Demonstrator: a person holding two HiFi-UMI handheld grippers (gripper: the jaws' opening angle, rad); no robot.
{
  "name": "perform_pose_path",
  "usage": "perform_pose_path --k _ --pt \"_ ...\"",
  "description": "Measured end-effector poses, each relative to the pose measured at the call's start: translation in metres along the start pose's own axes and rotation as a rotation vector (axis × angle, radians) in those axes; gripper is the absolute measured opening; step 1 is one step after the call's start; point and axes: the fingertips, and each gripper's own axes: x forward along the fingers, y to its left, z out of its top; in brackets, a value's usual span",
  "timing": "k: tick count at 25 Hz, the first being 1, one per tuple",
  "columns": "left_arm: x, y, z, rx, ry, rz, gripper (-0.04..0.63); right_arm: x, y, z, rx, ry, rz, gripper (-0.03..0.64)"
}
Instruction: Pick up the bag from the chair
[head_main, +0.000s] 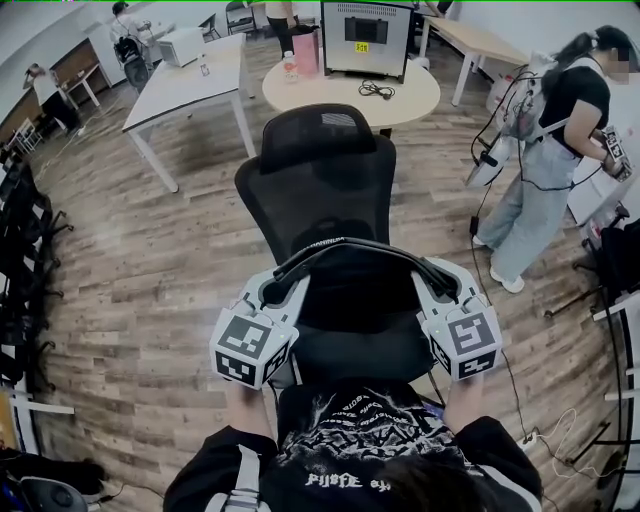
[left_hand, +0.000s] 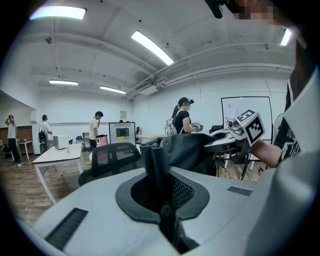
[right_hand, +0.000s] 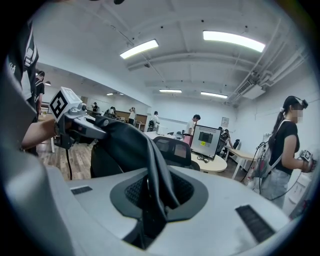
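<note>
The black bag (head_main: 350, 250) hangs stretched between the two grippers, in front of the backrest of the black mesh office chair (head_main: 315, 185) and over its seat. Whether the underside of the bag touches the seat cannot be determined.

The left gripper (head_main: 275, 290) is clamped on the left end of the bag. In the left gripper view, a fold of black material (left_hand: 159, 165) stands upright, pinched tight between the almost closed jaws of the left gripper (left_hand: 162, 200). The right gripper (head_main: 440, 285) is clamped on the right end. In the right gripper view, a thicker fold of the bag (right_hand: 150, 160) runs down into the narrow gap of the right gripper (right_hand: 150, 202), whose jaws press on it. Both grippers point slightly downward, toward the chair.

Behind the chair stands a round table (head_main: 300, 100) carrying a monitor (head_main: 365, 35). A white rectangular table (head_main: 190, 85) is to its left. A person (head_main: 545, 150) stands to the right on the wooden floor (head_main: 150, 260).
</note>
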Motion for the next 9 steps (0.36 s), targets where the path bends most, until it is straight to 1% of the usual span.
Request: perform_pose_path --k 9 --pt "0.0089 -0.0017 -0.0067 -0.002 0.035 -0.004 0.014 0.0018 -0.0040 -0.0084 0.004 0.025 -0.006 0.061"
